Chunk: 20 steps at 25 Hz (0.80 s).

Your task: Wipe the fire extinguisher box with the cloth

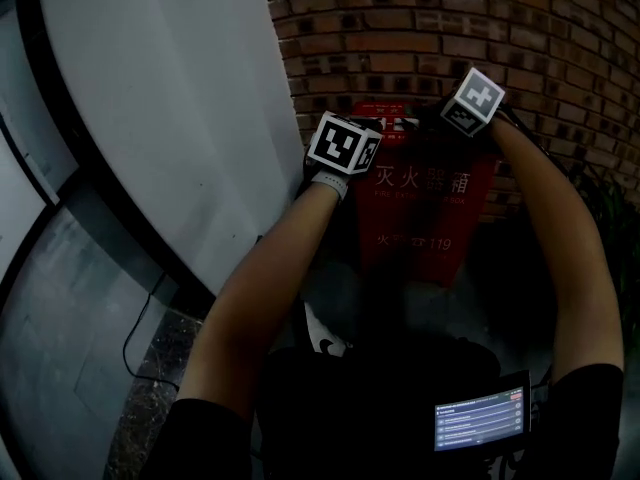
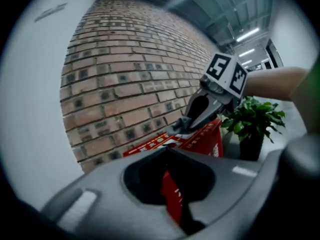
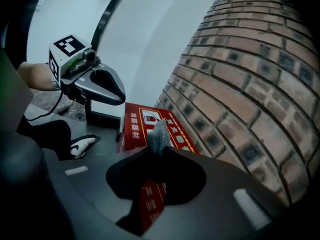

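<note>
The red fire extinguisher box (image 1: 425, 208) stands on the floor against the brick wall (image 1: 420, 28). Both grippers are held over its top edge; their marker cubes (image 1: 343, 143) (image 1: 472, 100) hide the jaws in the head view. In the right gripper view my right gripper (image 3: 159, 149) is shut on a small grey cloth (image 3: 160, 133), which pokes out over the box's top face (image 3: 137, 126). The left gripper (image 2: 168, 148) hangs above the box's left end, jaws together with nothing between them. Red box (image 2: 172, 196) shows through the gap behind them.
A potted green plant (image 2: 252, 121) stands right of the box. A curved white wall panel (image 1: 170, 98) rises on the left, with a cable (image 1: 140, 328) on the floor beneath it. My shoe (image 1: 325, 338) and a small lit screen (image 1: 480, 420) are close below.
</note>
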Each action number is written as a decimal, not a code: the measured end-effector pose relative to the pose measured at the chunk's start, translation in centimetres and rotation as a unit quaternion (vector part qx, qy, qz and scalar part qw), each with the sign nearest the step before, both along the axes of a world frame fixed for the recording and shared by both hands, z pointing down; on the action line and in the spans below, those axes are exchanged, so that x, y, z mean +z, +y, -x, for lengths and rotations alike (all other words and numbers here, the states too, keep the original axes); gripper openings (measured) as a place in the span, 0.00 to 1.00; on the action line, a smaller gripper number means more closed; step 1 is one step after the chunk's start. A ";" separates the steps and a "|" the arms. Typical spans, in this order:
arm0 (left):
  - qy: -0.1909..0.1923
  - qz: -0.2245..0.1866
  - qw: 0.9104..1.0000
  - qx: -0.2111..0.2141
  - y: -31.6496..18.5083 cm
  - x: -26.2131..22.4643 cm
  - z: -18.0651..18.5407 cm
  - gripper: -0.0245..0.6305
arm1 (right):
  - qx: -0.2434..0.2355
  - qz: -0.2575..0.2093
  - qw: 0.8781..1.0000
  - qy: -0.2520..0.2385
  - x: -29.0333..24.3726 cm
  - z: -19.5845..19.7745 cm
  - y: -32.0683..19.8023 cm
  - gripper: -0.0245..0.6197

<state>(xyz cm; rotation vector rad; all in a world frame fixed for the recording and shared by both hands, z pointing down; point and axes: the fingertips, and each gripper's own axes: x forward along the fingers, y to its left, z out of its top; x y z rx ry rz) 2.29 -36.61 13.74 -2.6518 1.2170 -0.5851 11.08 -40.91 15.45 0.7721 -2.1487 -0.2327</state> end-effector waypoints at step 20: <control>0.022 0.009 1.000 -0.015 -1.0 1.6 7.2 0.04 | -0.085 0.052 0.995 -0.021 2.4 16.3 0.8 0.13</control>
